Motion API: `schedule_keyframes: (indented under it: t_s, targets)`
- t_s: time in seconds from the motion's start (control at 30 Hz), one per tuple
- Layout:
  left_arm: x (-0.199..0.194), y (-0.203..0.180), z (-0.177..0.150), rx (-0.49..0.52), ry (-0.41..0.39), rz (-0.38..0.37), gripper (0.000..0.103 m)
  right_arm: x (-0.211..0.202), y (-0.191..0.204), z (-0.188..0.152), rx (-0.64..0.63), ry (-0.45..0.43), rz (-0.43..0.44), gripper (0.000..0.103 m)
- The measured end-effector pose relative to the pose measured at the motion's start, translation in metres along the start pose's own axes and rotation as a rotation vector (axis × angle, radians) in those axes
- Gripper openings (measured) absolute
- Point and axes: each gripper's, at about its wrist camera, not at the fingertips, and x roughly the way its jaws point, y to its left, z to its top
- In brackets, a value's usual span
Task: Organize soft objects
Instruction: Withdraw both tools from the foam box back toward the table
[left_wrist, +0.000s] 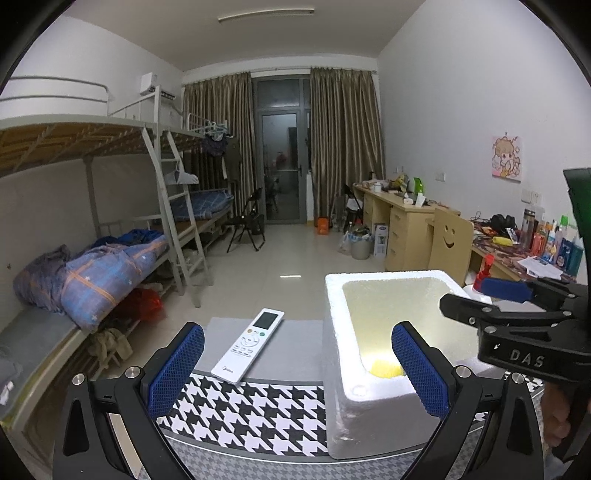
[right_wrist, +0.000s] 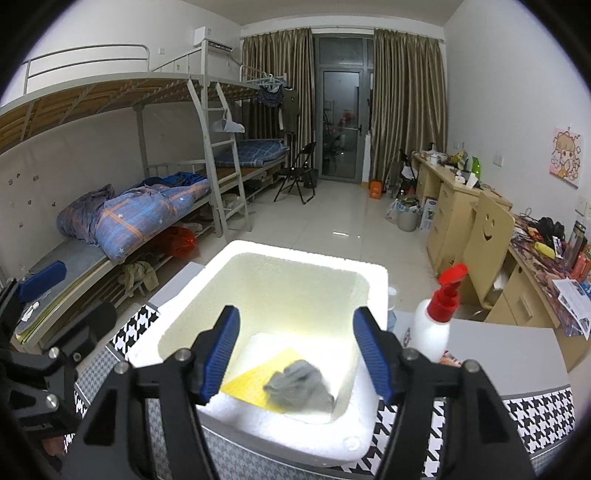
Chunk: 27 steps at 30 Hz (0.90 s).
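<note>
Your right gripper (right_wrist: 295, 350) hangs over the white foam box (right_wrist: 258, 254), its blue-padded fingers (right_wrist: 221, 350) spread wide and empty; your left gripper (left_wrist: 295, 369) is likewise wide open and holds nothing, one finger in front of the box's near wall. Houndstooth cloth covers the table (left_wrist: 243, 417) that carries the box. Inside the box, a crumpled grey cloth (right_wrist: 299, 387) lies on a yellow sheet (right_wrist: 251, 384) on the floor. Beside the box stand a white spray bottle (right_wrist: 432, 332) with red nozzle and, on the opposite side, a white remote control (left_wrist: 247, 345).
</note>
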Motion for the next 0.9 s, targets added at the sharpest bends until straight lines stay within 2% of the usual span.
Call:
schedule_keyframes:
  t_s: [0.23,0.57,0.9]
  targets:
    - [-0.01,-0.003,-0.001,0.004,-0.007,-0.02,0.102,-0.018,-0.004,-0.002,0.008,-0.024,-0.004,0.069]
    - [-0.041,-0.013,-0.002,0.018,-0.033,-0.055,0.102,-0.062,-0.003,-0.011,0.014,-0.096,-0.017,0.088]
    - [-0.065,-0.015,-0.005,0.019,-0.056,-0.061,0.102,-0.092,-0.003,-0.021,0.01,-0.136,-0.039,0.089]
